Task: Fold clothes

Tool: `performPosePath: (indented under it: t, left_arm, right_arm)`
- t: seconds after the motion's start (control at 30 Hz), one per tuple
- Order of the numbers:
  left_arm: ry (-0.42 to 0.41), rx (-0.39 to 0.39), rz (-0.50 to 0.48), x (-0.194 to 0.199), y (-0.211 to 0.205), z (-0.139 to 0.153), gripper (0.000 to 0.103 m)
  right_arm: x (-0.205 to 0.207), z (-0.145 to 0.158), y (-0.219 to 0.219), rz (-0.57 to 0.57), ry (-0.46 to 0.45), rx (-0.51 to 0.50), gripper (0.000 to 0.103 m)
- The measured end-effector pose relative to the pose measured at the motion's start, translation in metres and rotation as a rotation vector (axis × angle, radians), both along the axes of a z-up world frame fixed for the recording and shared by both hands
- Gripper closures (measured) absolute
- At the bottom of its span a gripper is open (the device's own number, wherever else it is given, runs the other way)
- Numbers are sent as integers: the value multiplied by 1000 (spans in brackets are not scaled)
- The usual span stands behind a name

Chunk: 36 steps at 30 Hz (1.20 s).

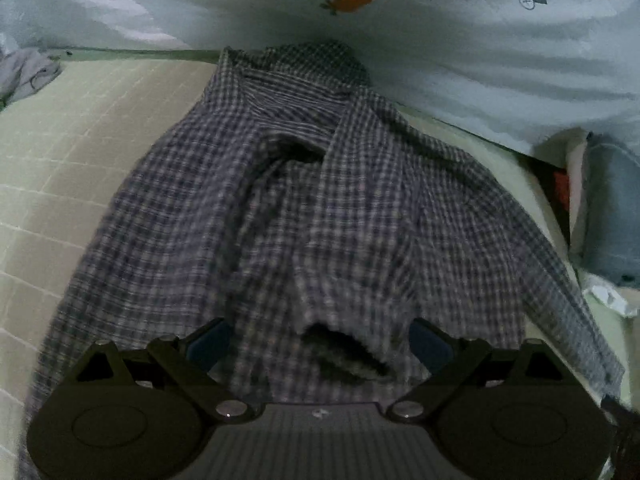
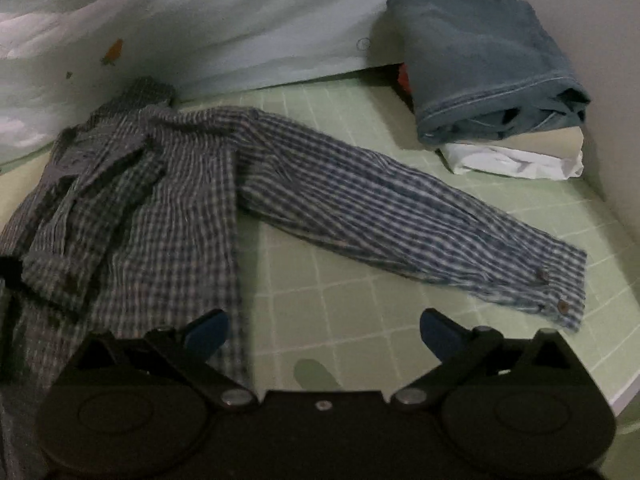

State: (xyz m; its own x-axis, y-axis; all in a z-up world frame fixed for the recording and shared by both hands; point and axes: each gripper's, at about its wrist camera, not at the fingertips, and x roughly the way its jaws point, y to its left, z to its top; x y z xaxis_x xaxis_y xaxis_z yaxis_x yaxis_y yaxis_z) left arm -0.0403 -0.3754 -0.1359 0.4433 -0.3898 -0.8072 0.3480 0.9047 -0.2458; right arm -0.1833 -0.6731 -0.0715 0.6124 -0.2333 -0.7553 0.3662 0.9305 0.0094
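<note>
A blue-and-white checked shirt (image 1: 312, 200) lies rumpled on a pale green gridded mat (image 1: 60, 168), collar toward the far side. My left gripper (image 1: 320, 344) is open just above the shirt's near hem, holding nothing. In the right wrist view the shirt's body (image 2: 132, 208) lies at the left and one sleeve (image 2: 400, 216) stretches right across the mat (image 2: 344, 320), ending in a buttoned cuff (image 2: 560, 300). My right gripper (image 2: 324, 336) is open and empty over the mat, its left finger (image 2: 208, 334) at the shirt's side edge.
A pale quilt with carrot prints (image 1: 400, 20) rises behind the shirt. Folded blue jeans (image 2: 488, 64) sit on folded cream and white cloth (image 2: 516, 156) at the far right corner by a wall. A crumpled grey garment (image 1: 24, 72) lies far left.
</note>
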Motion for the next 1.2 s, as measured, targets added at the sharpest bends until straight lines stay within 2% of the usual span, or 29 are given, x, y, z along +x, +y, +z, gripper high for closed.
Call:
performPosePath:
  t: [0.03,0.13,0.2,0.23,0.3,0.33,0.53,0.7,0.8,1.0,1.2]
  left_arm:
    - [0,5,12,0,-4,-1,10]
    - [5,30,42,4,-9,-4,29]
    - [35,29,63,8,-6,-8,51]
    - [55,21,75,9,-4,-10,57]
    - [92,-14,96,12,2,-12,89]
    - [89,-27,101,11,5,-10,92]
    - [26,-71,71,-7,25,14,99]
    - [23,-156,84,-22,67,35,100]
    - [36,-180,111,-29,99,41,100]
    - [96,-131,151,-30,158,23,100]
    - [189,-92,159,-23,189,-9,100]
  right_arm:
    - [-4,-2,-1,13,6,-2,0]
    - [-17,-10,-5,53,23,-8,0]
    - [-23,-12,-7,69,33,-20,0]
    - [-25,-12,-9,66,34,-23,0]
    - [-29,-12,-11,60,32,-20,0]
    - [-30,-12,-11,56,32,-20,0]
    - [-20,-12,-5,49,19,-10,0]
    - [-5,-6,23,76,7,-9,0]
    - [5,-3,47,91,-5,-16,0]
    - [26,0,90,55,-10,11,0]
    - [28,-10,136,61,61,-4,0]
